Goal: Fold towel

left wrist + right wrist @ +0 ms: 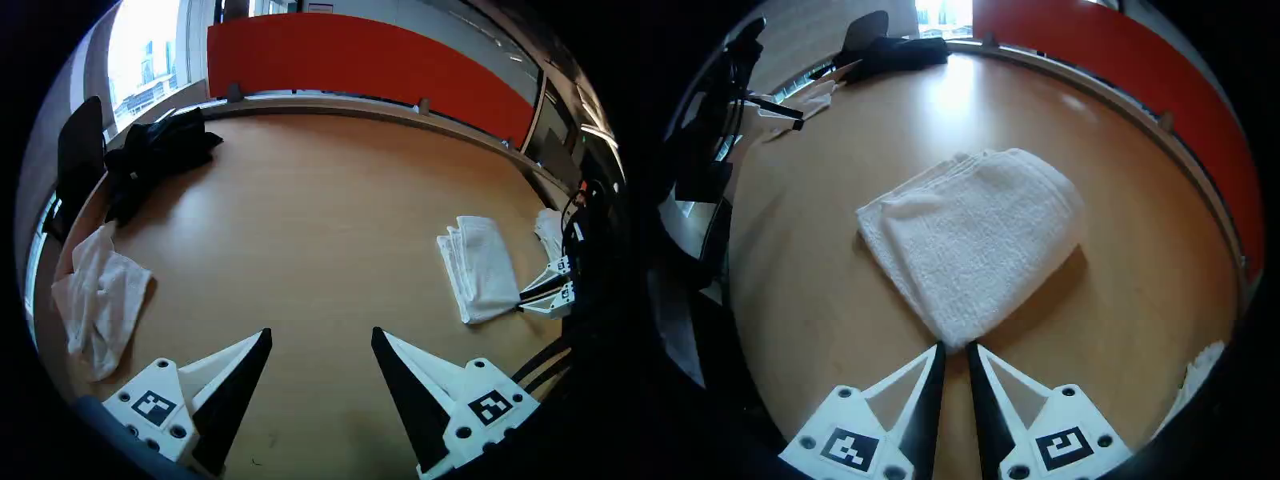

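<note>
A folded white towel [976, 232] lies flat on a wooden table [1136, 304], its layered edges stacked on the far side and its near corner pointing at the right gripper [956, 348]. That gripper's fingers are drawn close with only a slim gap between them, and their tips meet the towel's corner. Whether they nip the cloth or merely touch it is hard to tell at this angle. The left gripper [322, 332] hovers over bare tabletop with its fingers spread wide and nothing between them, well apart from the towel. A crumpled white cloth [100, 300] and a black garment [156, 152] lie off to its side.

The fold looks finished, so the risk appears to lie in letting go. If the corner is caught between the tips, a backward pull would likely drag the bundle across the table or peel the top layer open. With the left gripper so far off, nothing would hold the stack down, and a snagged loop of terry could undo the fold
</note>
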The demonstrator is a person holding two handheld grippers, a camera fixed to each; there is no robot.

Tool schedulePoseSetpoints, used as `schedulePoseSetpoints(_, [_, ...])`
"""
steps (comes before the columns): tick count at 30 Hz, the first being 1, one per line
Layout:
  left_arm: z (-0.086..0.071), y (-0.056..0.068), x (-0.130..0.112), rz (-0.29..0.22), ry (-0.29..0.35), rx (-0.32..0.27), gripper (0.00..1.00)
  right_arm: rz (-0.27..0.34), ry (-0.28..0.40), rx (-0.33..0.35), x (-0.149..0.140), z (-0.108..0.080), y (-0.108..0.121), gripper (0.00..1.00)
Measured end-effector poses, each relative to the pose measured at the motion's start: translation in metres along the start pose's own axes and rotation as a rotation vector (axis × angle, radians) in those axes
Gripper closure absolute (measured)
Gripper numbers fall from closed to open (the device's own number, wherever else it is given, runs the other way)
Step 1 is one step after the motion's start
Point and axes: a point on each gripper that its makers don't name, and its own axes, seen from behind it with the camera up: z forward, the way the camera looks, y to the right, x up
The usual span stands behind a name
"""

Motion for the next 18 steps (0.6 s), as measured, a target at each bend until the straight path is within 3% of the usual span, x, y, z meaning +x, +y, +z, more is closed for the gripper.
schedulePoseSetpoints(5, [0.0003, 0.0000, -0.0001, -0.001, -0.001, 0.001, 0.08, -0.004, 0.000, -0.005, 0.0001, -0.0021, -0.0005, 0.81])
schedulePoseSetpoints(11, [0.0006, 0.0004, 0.0013, 0.001, 0.000, 0.001, 0.08, -0.005, 0.001, -0.008, 0.0005, -0.0049, -0.0002, 0.94])
schedulePoseSetpoints(18, [0.0009, 0.0008, 0.0016, 0.000, 0.001, 0.000, 0.08, -0.008, 0.013, -0.013, 0.0033, -0.0052, -0.0001, 0.96])
